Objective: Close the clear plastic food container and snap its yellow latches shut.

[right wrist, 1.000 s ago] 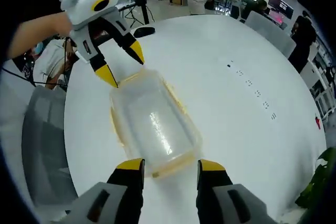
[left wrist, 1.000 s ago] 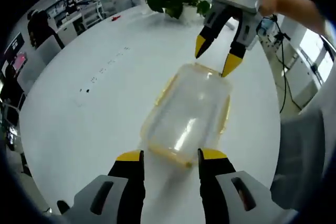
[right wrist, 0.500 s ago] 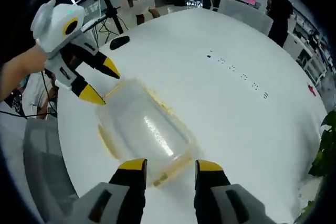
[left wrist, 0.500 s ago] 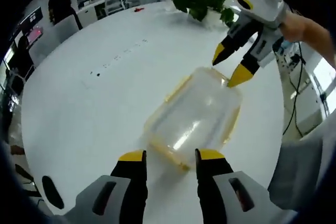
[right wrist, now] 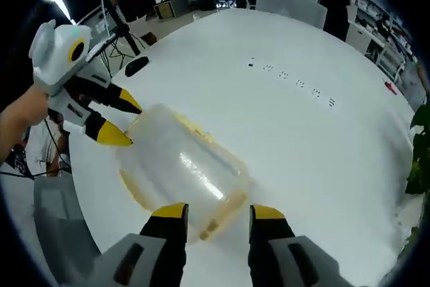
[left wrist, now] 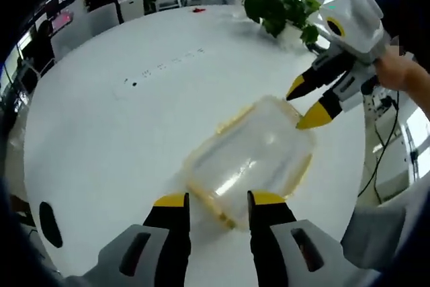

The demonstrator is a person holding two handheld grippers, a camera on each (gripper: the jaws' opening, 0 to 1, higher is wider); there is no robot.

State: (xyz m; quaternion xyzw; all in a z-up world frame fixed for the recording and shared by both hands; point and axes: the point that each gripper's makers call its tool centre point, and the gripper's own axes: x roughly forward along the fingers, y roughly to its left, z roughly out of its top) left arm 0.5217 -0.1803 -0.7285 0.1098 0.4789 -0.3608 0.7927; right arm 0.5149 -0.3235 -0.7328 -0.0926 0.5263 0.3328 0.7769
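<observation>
So the clear rectangular plastic food container with yellow latches (left wrist: 250,159) (right wrist: 180,171) sits on the round white table (left wrist: 121,139) (right wrist: 309,139), closer to one edge than the middle. The left gripper (left wrist: 216,199) (right wrist: 113,120) and right gripper (right wrist: 218,210) (left wrist: 304,107) sit at opposite short ends, both with jaws apart, holding nothing. A green leafy potted plant (left wrist: 279,8) stands at the far edge.
</observation>
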